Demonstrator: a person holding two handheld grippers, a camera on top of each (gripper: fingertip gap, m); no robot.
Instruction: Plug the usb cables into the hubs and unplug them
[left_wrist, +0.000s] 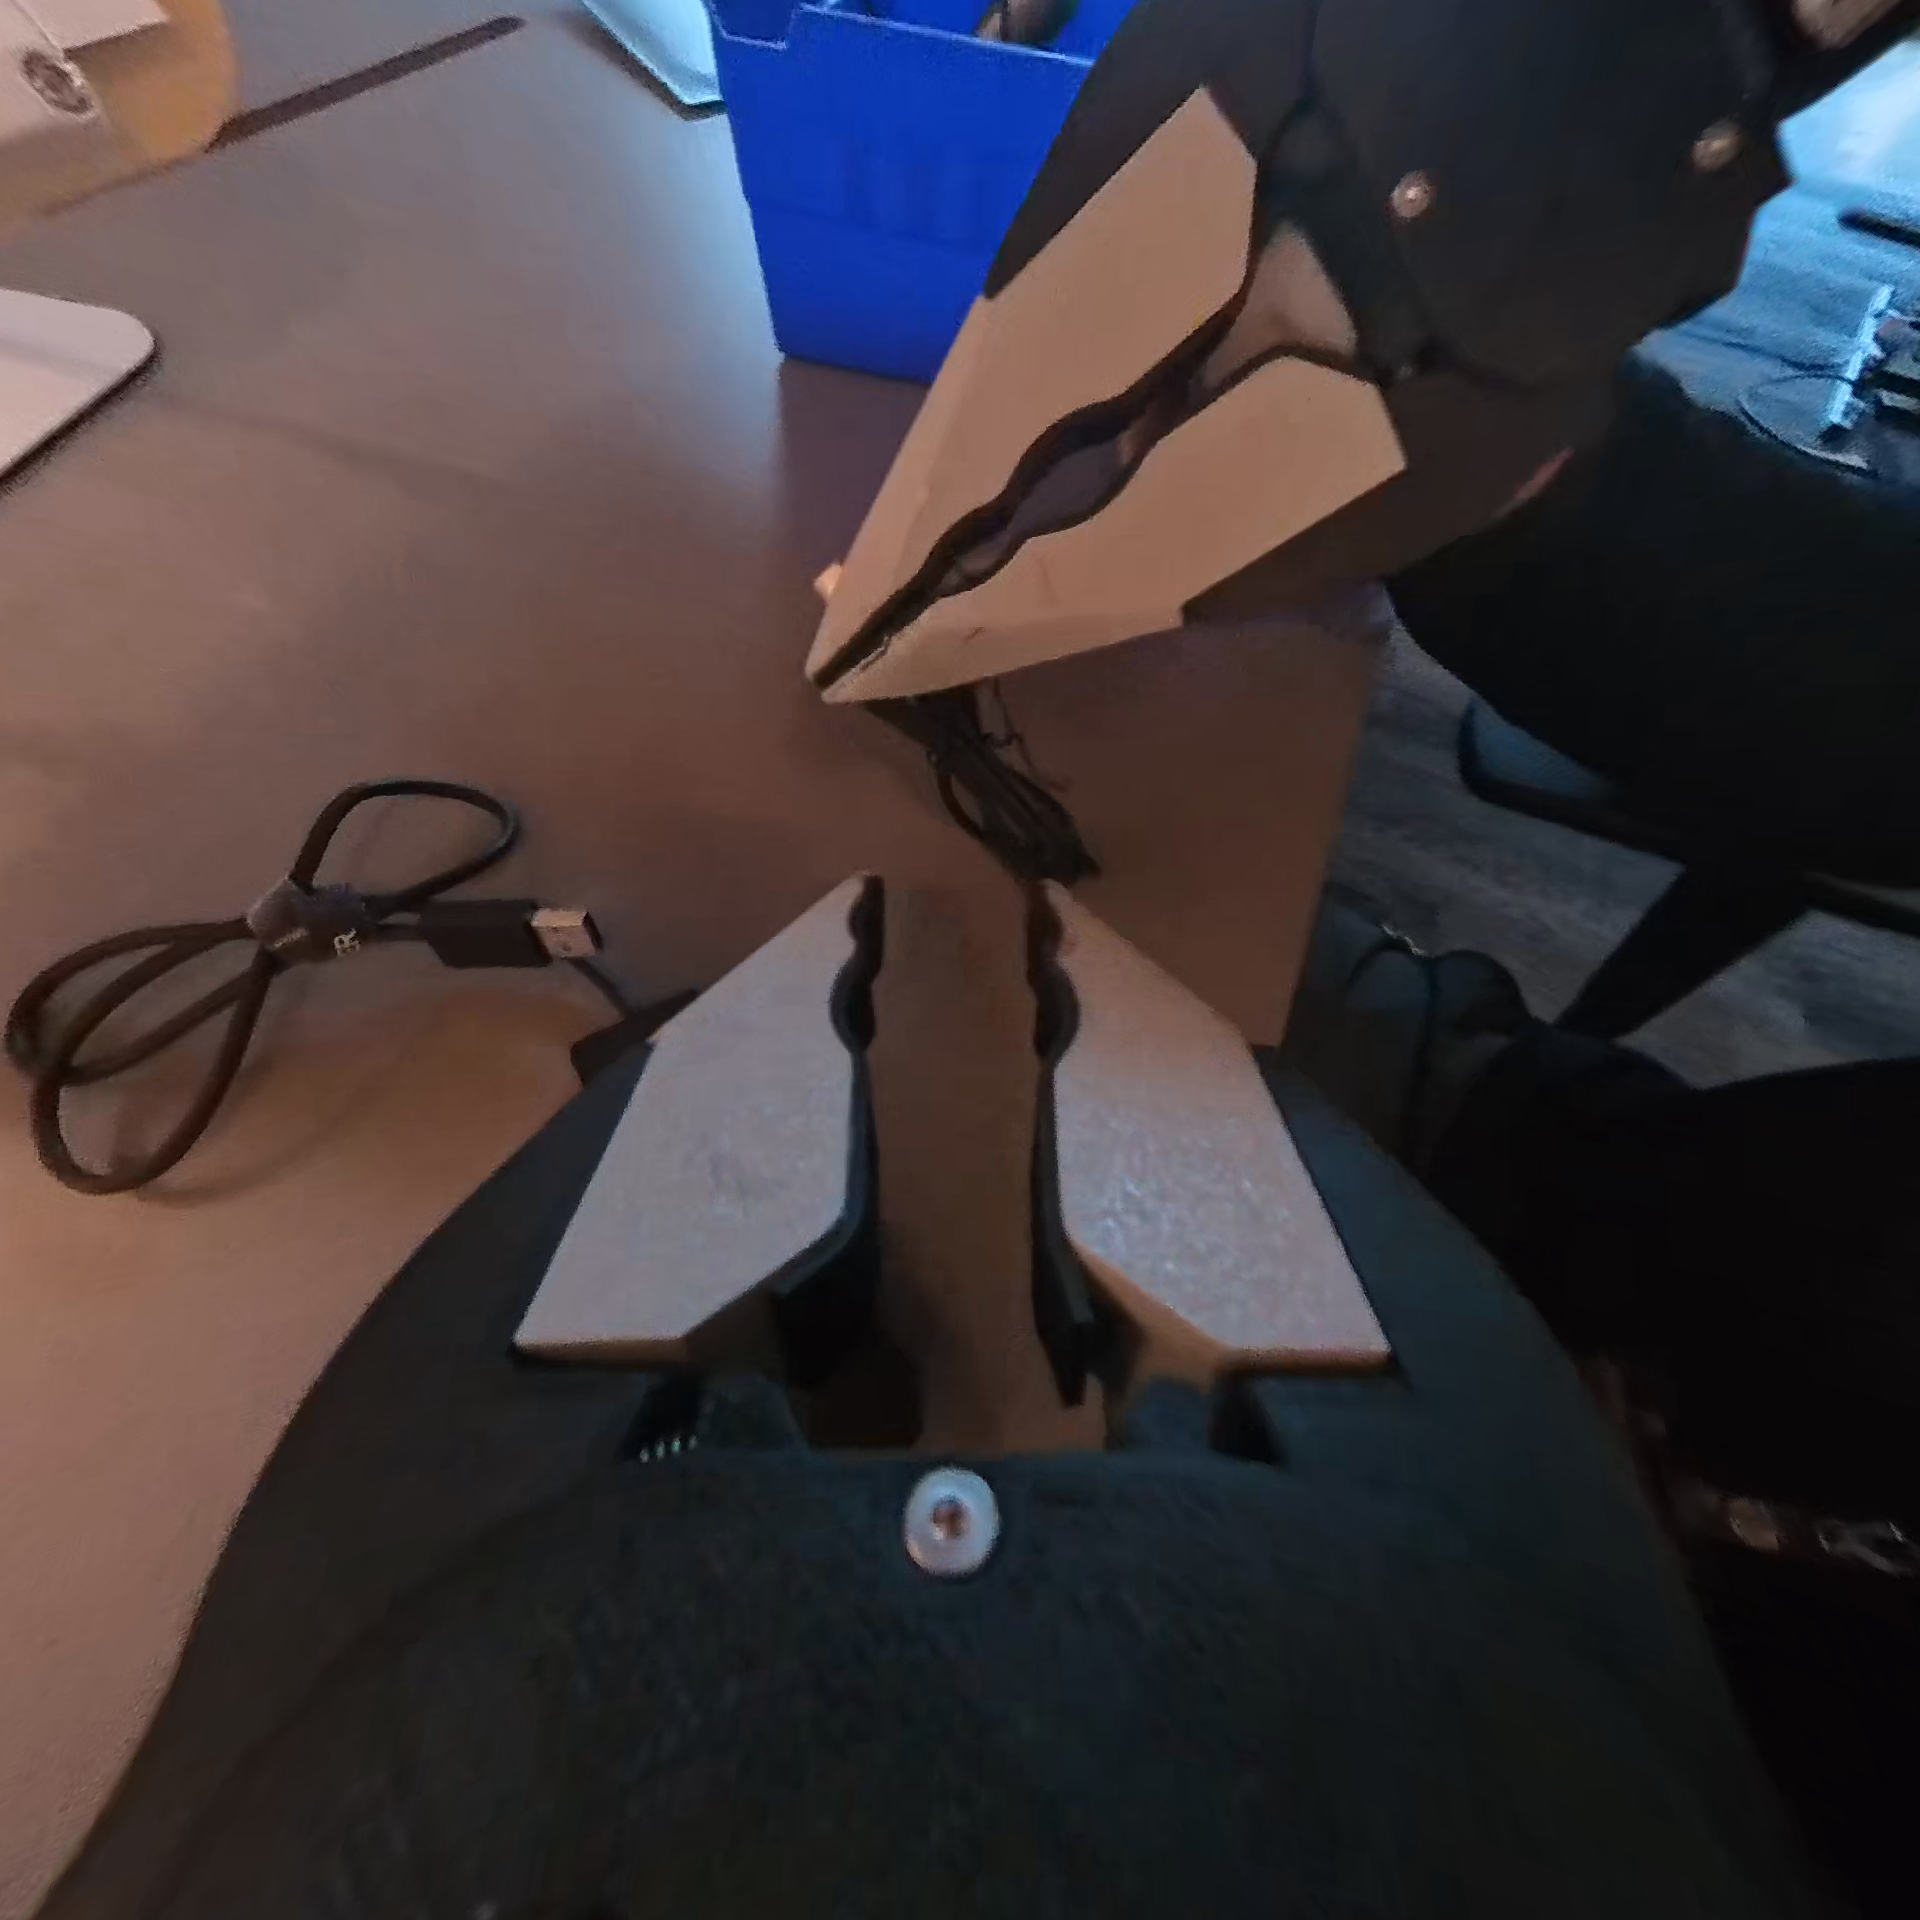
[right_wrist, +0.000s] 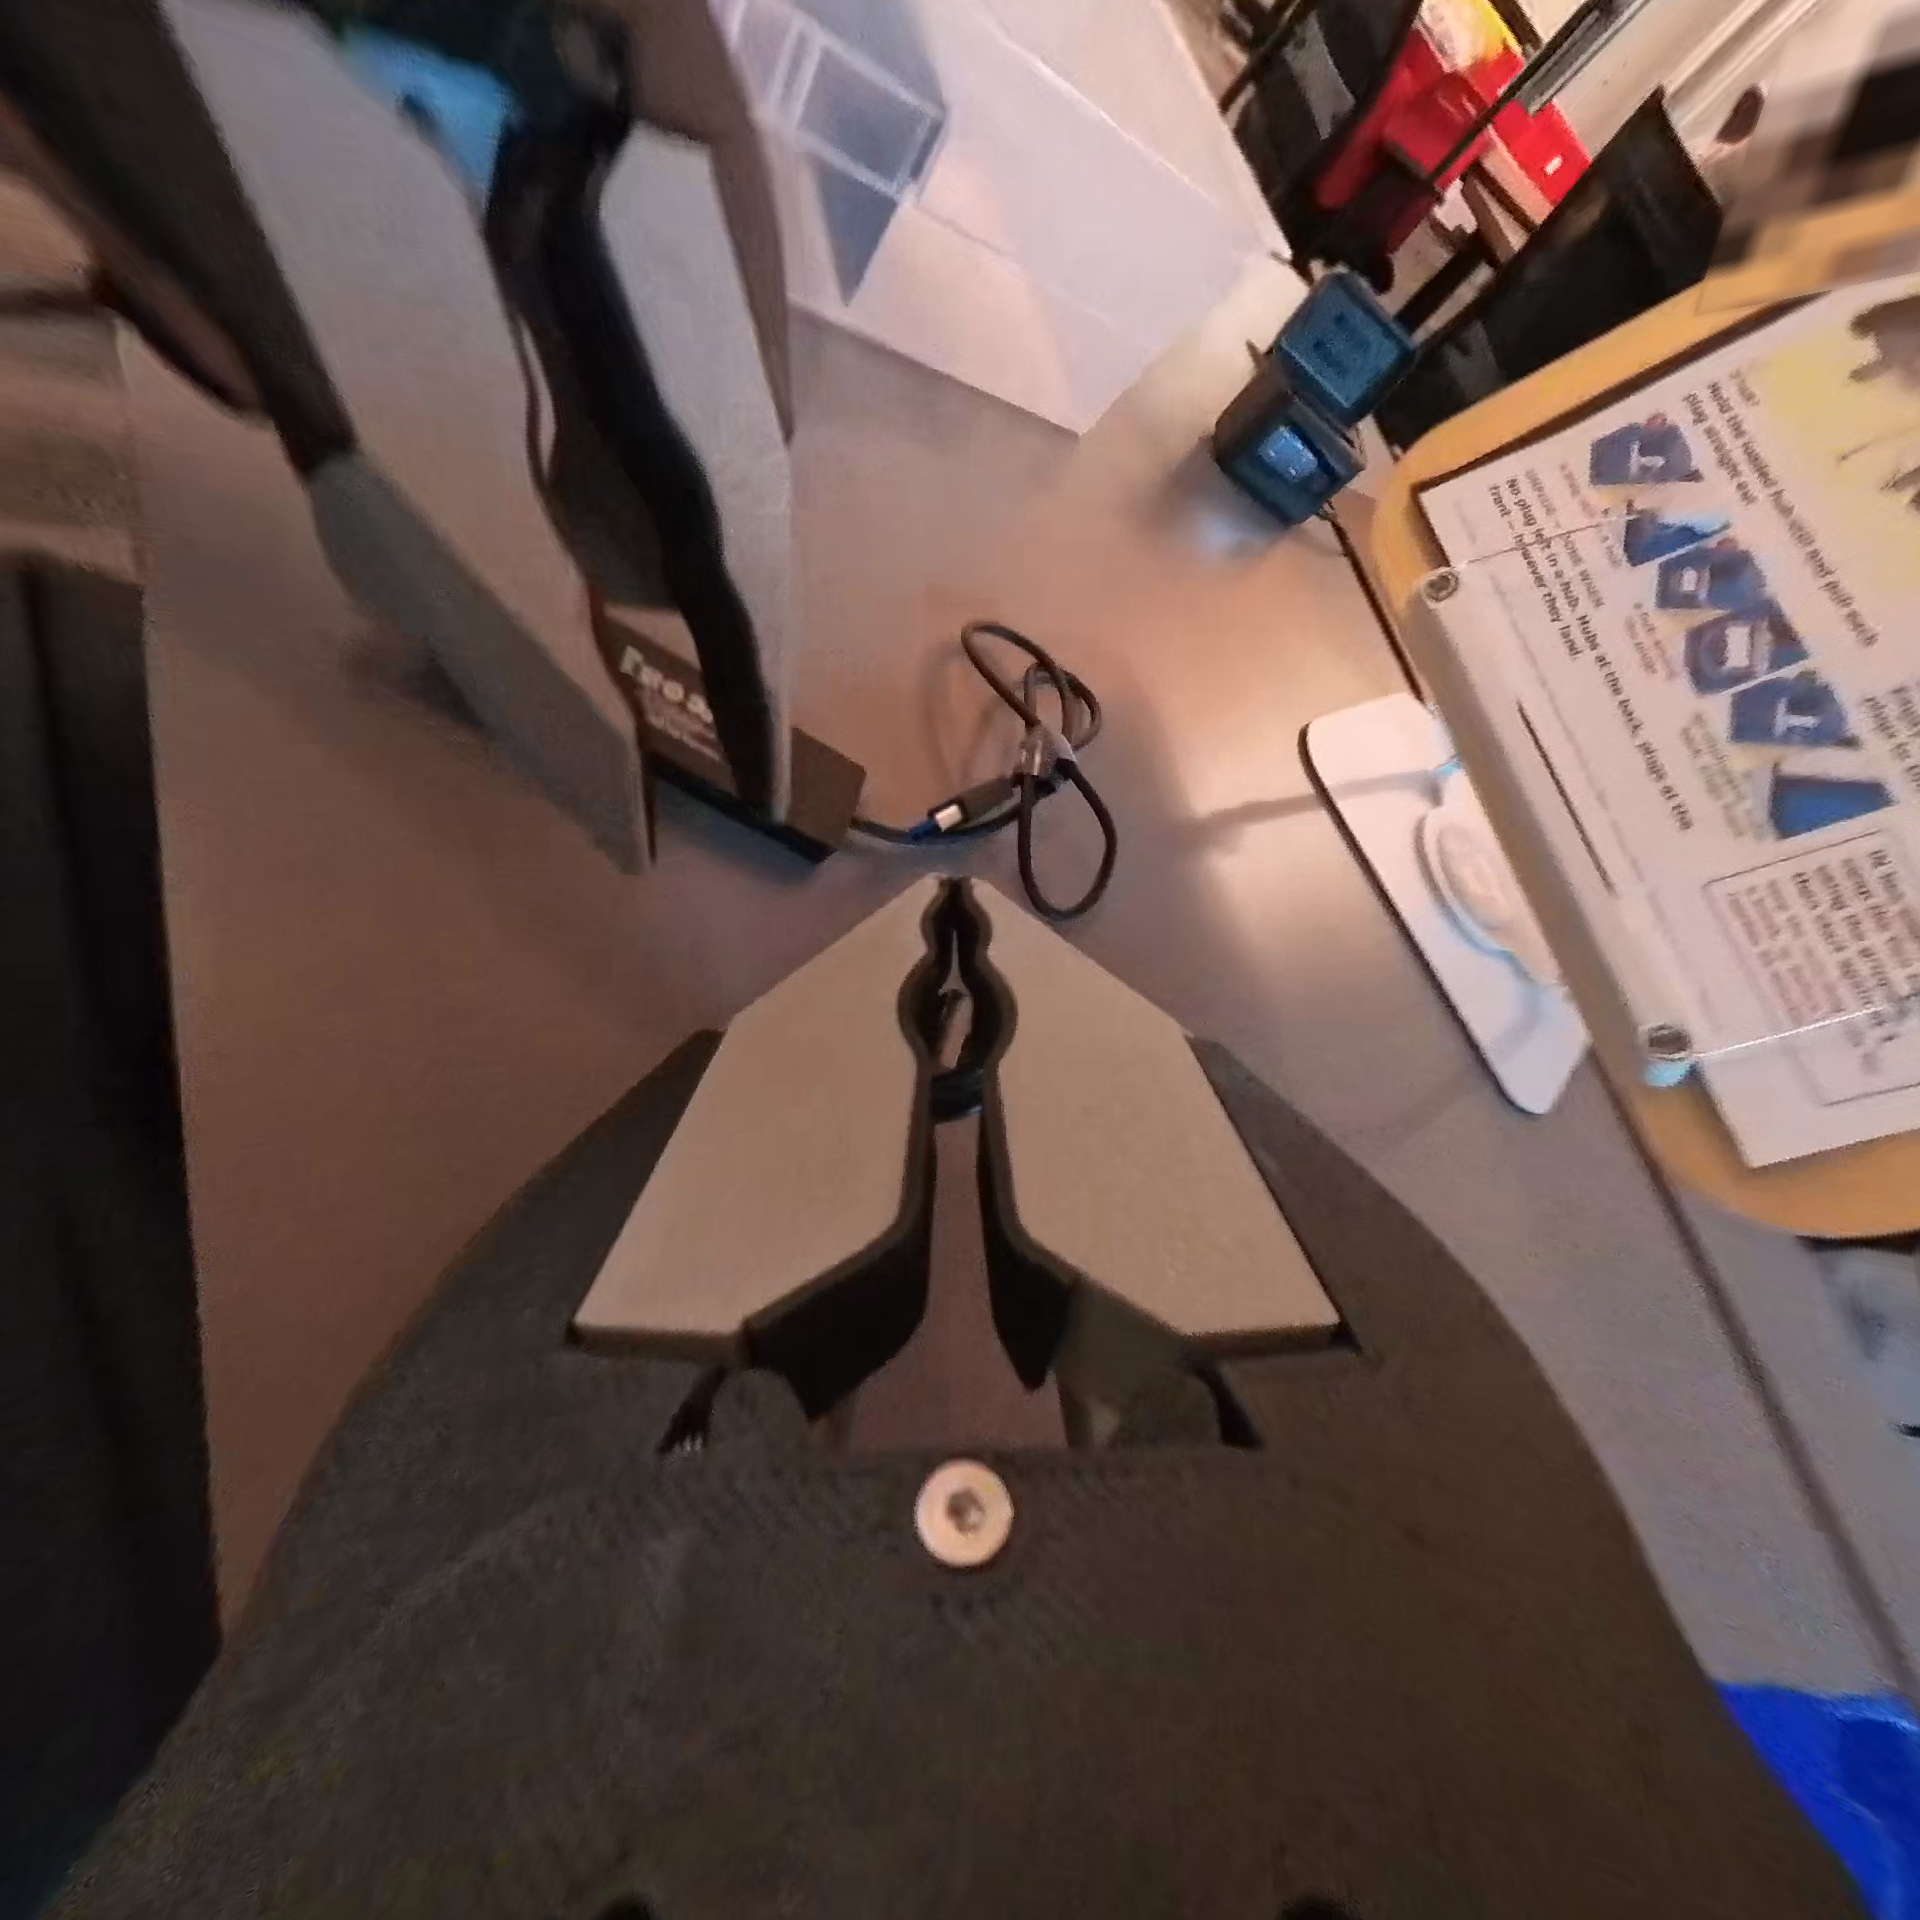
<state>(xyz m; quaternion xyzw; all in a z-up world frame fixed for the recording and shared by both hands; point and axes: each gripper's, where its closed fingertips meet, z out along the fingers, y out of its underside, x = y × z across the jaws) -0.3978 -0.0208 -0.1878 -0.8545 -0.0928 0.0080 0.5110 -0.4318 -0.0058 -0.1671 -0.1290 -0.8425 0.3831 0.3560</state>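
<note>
Left gripper (left_wrist: 951, 914) fingers apart, empty; right gripper (left_wrist: 831, 665) clamped on a dark bundled cable (left_wrist: 997, 790) hanging over the table (left_wrist: 520, 468) — probably USB, too blurred to confirm. Second tied cable (left_wrist: 260, 935) lies further left, two blue hubs (right_wrist: 1314, 405) well apart at the back. Risk: the dangling loops snag or the plug twists in the pinch, so it meets the port misaligned.

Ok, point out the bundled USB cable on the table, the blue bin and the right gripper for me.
bundled USB cable (left_wrist: 281, 914): left wrist view, on the tie at the middle of its loops.
blue bin (left_wrist: 862, 197): left wrist view, on its front wall.
right gripper (left_wrist: 831, 665): left wrist view, at its closed fingertips.
</note>
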